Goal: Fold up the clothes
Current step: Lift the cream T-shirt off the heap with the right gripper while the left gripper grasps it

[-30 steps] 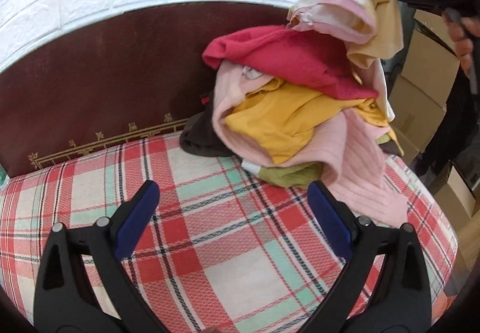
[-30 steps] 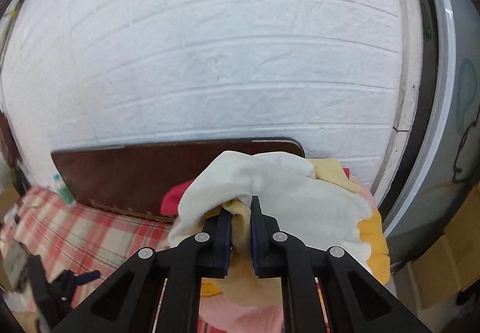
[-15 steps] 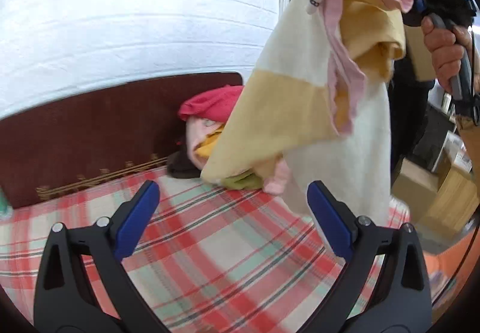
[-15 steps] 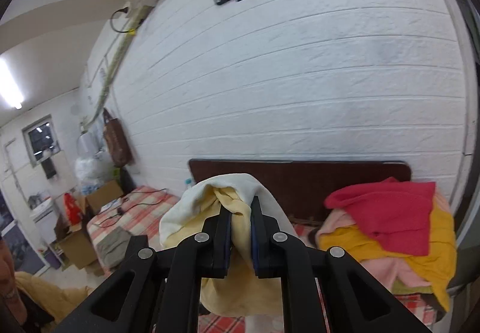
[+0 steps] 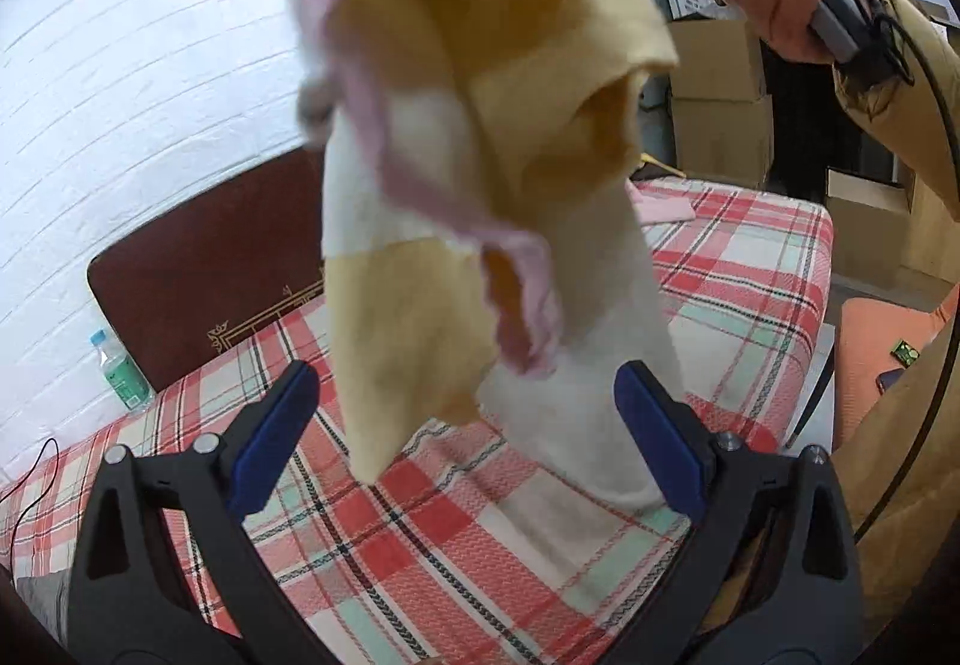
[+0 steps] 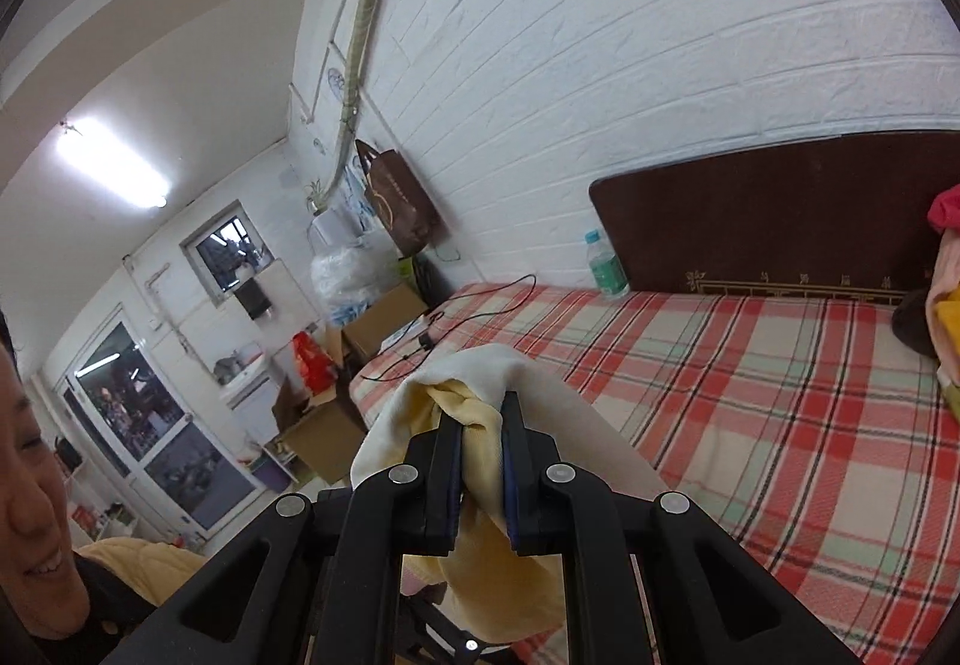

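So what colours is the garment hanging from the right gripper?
Pale yellow and cream panels with pink edging on the garment; the left wrist view shows it best.

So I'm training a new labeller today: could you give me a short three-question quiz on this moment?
1. True or false: the left gripper is shut on the garment.
2. Which gripper holds the garment? A) left B) right C) both
3. Fill in: the water bottle stands beside the dark ____.

Key: 1 false, its jaws stand open around the hanging cloth; 2 B, the right gripper pinches it; 3 headboard.
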A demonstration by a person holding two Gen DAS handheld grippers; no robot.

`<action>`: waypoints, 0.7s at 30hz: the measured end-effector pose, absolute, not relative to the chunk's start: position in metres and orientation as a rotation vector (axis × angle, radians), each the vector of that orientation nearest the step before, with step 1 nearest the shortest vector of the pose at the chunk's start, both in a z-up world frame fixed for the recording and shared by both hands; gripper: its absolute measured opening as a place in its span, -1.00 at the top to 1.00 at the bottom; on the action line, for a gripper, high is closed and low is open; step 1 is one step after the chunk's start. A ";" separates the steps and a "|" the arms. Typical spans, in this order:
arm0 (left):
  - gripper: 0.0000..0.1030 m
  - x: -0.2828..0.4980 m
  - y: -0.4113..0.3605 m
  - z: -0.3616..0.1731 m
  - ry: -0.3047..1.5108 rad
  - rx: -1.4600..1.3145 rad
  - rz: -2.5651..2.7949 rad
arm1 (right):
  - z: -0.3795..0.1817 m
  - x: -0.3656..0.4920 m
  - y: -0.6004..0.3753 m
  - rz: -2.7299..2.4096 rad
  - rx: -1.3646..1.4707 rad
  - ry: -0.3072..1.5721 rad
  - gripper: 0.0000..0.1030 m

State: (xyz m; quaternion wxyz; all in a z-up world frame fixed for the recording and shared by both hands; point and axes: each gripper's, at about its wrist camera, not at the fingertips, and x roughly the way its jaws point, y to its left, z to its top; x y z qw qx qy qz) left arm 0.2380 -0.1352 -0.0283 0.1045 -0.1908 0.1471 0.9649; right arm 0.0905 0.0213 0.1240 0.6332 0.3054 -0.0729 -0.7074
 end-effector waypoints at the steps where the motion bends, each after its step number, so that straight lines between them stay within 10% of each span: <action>1: -0.93 0.242 -0.135 -0.026 0.426 -0.525 2.853 | 0.124 0.095 0.019 -1.613 0.698 -0.167 0.81; 4: -0.89 0.244 -0.148 -0.016 0.385 -0.493 2.897 | 0.122 0.108 0.011 -1.598 0.698 -0.167 0.81; 8: 0.65 0.241 -0.185 -0.001 0.173 -0.594 2.812 | 0.121 0.126 0.002 -1.579 0.695 -0.167 0.80; 21: 0.72 0.228 -0.259 0.094 -0.039 -0.566 2.842 | 0.081 0.067 0.030 -1.576 0.758 -0.298 0.70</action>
